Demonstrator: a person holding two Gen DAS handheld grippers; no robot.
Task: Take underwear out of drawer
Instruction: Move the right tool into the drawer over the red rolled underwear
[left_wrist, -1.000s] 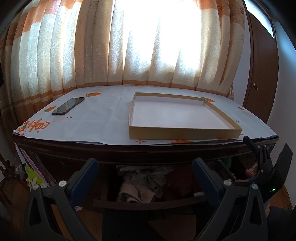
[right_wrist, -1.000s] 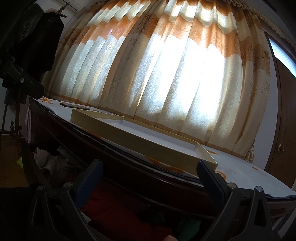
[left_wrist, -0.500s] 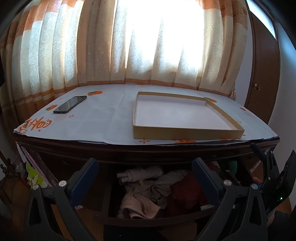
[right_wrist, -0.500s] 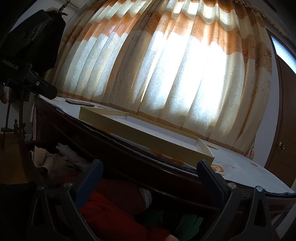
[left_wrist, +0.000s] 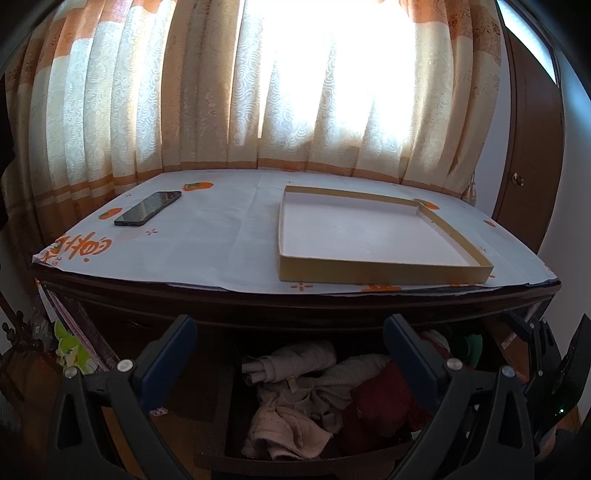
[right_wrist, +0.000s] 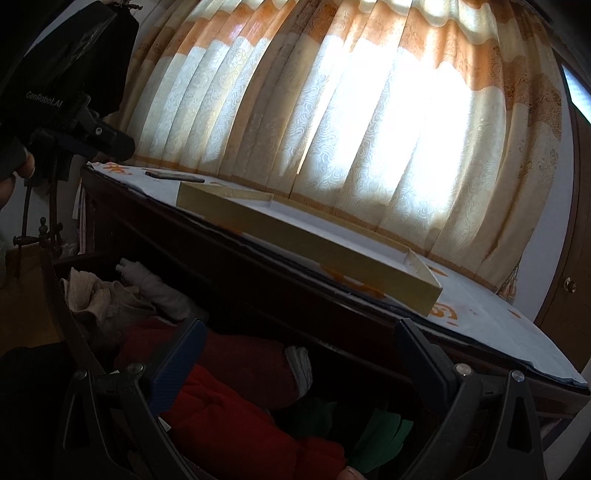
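Drawer slid further out (clothes heaped); phone above.

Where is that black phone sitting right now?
In the left wrist view, the phone lies flat on the left part of the tabletop, on the white paper cover, well to the left of the shallow cardboard tray and near the curtain.

One phone and one shallow box are lying on the worktop. One drawer is standing open, holding a heap of clothes: two beige pieces, two red and one green are showing; the full count is unclear. Two tongs are showing, left and right.
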